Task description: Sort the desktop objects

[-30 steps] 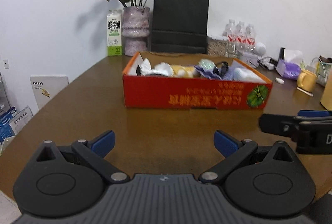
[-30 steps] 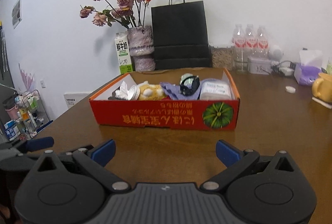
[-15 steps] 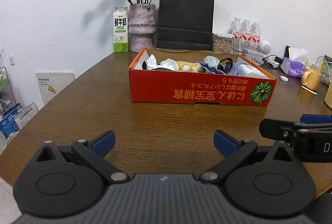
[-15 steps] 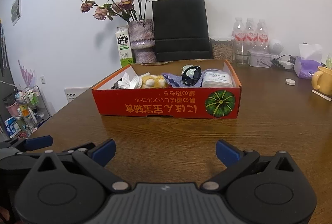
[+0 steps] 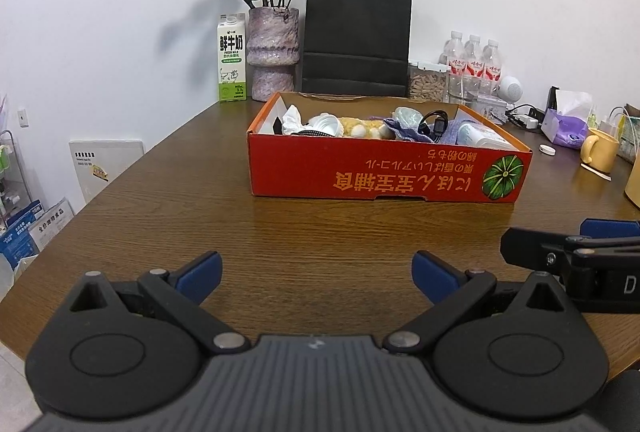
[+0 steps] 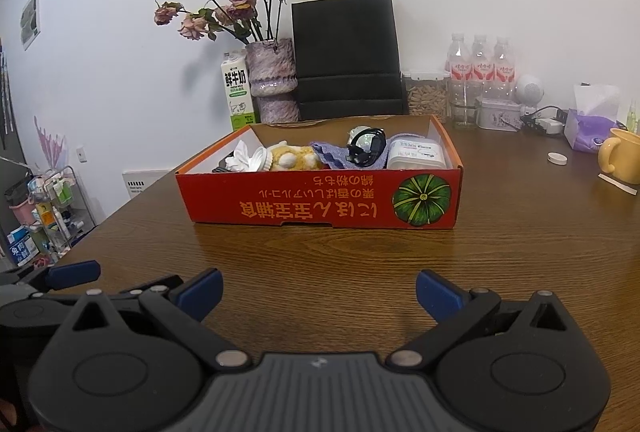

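Observation:
A red cardboard box [image 5: 384,173] [image 6: 320,197] with a pumpkin print stands mid-table. Inside lie crumpled white paper [image 5: 294,117], a yellow plush toy [image 6: 294,157], a purple cloth [image 6: 332,151], a black cable coil [image 6: 366,147] and a white wipes pack [image 6: 416,153]. My left gripper [image 5: 316,274] is open above bare wood, well short of the box, with nothing between its blue pads. My right gripper [image 6: 318,292] is likewise open and empty. Each gripper shows at the edge of the other's view: the right gripper [image 5: 576,252], the left gripper [image 6: 60,280].
Along the back wall stand a milk carton [image 5: 231,57], a vase of dried roses [image 5: 273,51], a black paper bag [image 5: 356,35], a snack jar [image 5: 427,81] and water bottles [image 5: 474,65]. A tissue box [image 6: 592,127], yellow mug [image 6: 622,159] and small white lid [image 6: 557,158] sit right. The table's curved edge [image 5: 120,179] falls away left.
Both grippers have tilted and drawn back slightly, so the box sits a little farther off and lower in view. Both stay open; nothing in the box has moved.

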The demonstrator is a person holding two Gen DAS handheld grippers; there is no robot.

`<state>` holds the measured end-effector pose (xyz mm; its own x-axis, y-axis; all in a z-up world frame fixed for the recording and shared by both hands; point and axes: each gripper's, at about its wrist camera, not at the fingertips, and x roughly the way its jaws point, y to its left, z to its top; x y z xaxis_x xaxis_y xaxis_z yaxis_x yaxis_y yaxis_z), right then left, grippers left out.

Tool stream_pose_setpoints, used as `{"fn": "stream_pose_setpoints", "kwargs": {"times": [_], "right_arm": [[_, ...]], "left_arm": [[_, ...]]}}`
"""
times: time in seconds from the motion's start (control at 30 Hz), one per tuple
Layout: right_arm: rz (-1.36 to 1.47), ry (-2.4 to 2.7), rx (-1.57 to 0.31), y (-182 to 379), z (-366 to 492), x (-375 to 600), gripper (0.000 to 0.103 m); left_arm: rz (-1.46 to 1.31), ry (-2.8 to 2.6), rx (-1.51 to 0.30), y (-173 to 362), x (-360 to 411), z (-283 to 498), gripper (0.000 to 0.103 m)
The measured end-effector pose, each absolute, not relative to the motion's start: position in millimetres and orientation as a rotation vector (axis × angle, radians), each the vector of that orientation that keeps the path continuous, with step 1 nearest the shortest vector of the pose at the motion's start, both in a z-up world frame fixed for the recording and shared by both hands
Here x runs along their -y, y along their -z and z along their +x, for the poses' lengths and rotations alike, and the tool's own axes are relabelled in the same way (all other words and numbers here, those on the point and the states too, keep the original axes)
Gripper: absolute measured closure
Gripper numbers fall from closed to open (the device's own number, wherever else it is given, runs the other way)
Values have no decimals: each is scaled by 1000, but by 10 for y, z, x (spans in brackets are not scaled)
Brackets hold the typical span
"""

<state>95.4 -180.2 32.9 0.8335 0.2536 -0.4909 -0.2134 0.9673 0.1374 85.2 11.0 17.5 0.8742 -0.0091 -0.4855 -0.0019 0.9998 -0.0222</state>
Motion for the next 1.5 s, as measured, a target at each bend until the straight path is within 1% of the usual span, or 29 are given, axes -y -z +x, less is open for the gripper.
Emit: {"fn": "stream_pose_setpoints", "kwargs": {"times": [1.5], "right_arm": [[74,-252,-524,-317,960,1793,0]], "left_arm": [[-9,-3,-511,-186,-111,856,0]]}}
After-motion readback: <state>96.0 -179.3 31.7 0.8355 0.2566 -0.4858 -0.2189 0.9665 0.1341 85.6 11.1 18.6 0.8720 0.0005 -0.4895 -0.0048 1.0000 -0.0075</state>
